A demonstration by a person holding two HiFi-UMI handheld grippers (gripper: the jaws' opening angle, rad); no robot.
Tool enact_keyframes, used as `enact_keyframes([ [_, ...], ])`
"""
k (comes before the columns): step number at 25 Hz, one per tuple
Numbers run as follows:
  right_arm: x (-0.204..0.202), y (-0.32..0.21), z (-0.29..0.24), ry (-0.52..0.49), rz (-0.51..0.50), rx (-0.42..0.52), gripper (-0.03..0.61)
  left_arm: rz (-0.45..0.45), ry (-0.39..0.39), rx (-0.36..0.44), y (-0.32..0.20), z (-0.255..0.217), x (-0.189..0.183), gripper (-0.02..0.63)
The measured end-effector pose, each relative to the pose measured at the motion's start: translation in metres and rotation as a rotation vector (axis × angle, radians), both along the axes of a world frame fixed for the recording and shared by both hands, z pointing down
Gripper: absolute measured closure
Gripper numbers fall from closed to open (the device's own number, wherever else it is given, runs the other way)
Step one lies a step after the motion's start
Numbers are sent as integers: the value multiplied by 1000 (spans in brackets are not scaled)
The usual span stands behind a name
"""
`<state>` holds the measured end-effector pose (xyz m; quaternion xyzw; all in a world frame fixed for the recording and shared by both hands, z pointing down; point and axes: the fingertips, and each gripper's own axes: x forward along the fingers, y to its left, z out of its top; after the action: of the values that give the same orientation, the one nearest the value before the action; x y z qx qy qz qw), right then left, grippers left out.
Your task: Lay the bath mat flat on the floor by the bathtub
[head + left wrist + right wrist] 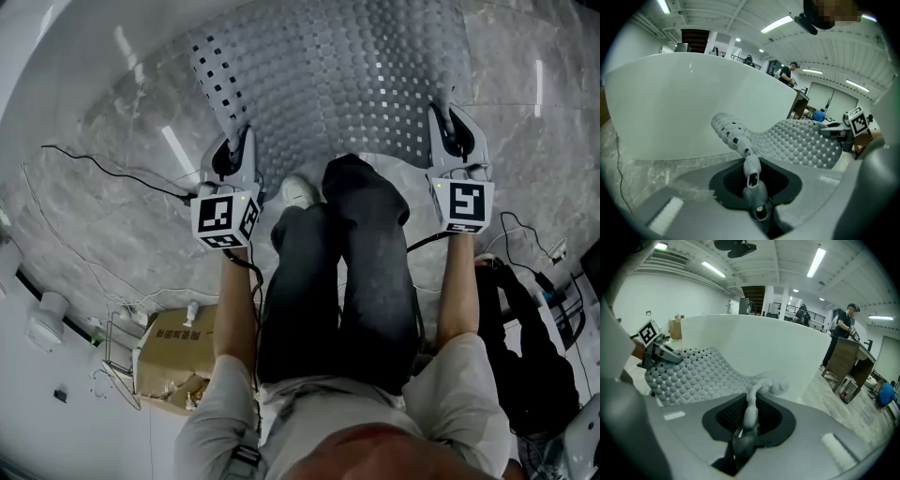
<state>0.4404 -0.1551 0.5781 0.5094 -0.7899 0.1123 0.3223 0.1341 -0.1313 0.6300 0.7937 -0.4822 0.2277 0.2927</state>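
Left gripper (236, 142) & right gripper (448, 122) each pinch a corner of the grey bumpy rubber bath mat (337, 84). Just past them: white bathtub (670, 103).

The bath mat (328, 84) spans from left gripper (238, 142) to right gripper (448, 120), before the bathtub (684, 103).

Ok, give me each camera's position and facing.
Head view: on the head, looking steeply down at the bath mat; arms, legs, left gripper, right gripper show.
Left gripper view: on the left gripper, facing the bathtub; jaws pinch the bath mat.
Right gripper view: on the right gripper, facing the bathtub; jaws pinch the bath mat.
Shared: both gripper views show bathtub, bath mat, opposite gripper.
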Motion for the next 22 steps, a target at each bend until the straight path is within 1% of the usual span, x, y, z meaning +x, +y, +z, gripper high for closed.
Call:
enact_keyframes([
  [7,-1,-7,65,7,-8,16,518,-14,5,9,-6,66,-11,552],
  [14,-2,-16,113,16,-10,39,517,-11,16,26,-13,113,-12,552],
  [22,-4,-20,163,29,-16,62,517,4,4,52,-17,162,-21,552],
])
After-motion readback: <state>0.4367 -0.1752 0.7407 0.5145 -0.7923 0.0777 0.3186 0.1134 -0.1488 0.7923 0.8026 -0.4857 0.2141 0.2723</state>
